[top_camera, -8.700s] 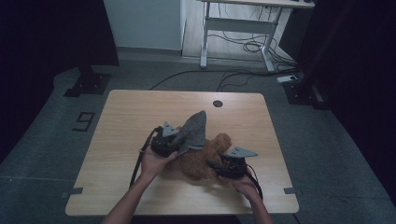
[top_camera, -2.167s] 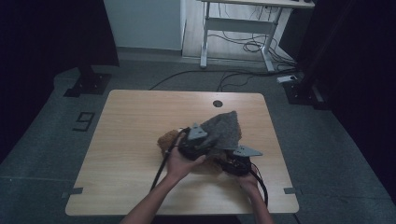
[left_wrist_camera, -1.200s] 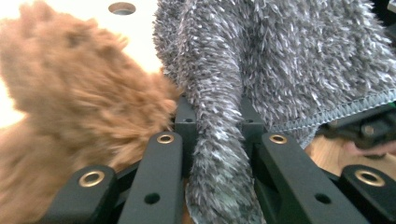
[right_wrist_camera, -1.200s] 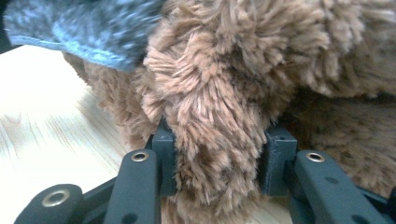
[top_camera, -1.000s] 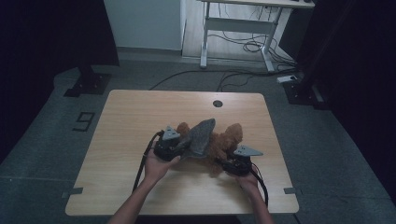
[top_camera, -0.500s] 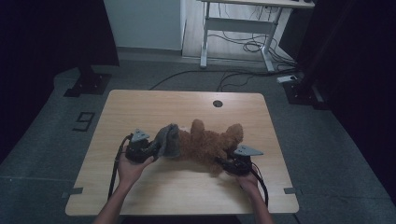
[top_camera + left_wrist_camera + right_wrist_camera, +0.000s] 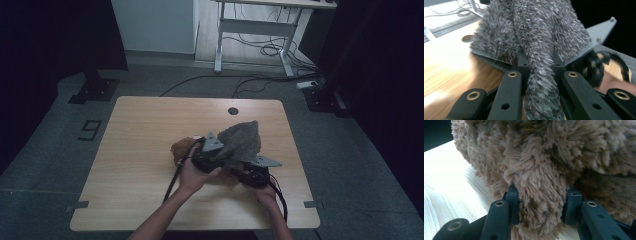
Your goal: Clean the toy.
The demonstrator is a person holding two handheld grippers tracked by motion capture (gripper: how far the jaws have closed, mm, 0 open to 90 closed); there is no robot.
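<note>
Your left claw (image 7: 226, 152) pinches the grey fur piece (image 7: 241, 141), raised over the brown plush (image 7: 181, 148); your right claw (image 7: 248, 176) pinches that plush low on the table (image 7: 150, 130).

A grey furry cloth (image 7: 536, 50) is pinched in my left claw (image 7: 539, 67), draped upward; brown plush (image 7: 541, 177) is clamped in my right claw (image 7: 540, 200), on the table.

grey cloth (image 7: 241, 141) over plush toy (image 7: 181, 148), on table (image 7: 140, 130)

A lab-like recording room: bare wooden table (image 7: 150, 150), grey carpet (image 7: 60, 130), trailing floor cables (image 7: 250, 82), dark curtains (image 7: 45, 45).
</note>
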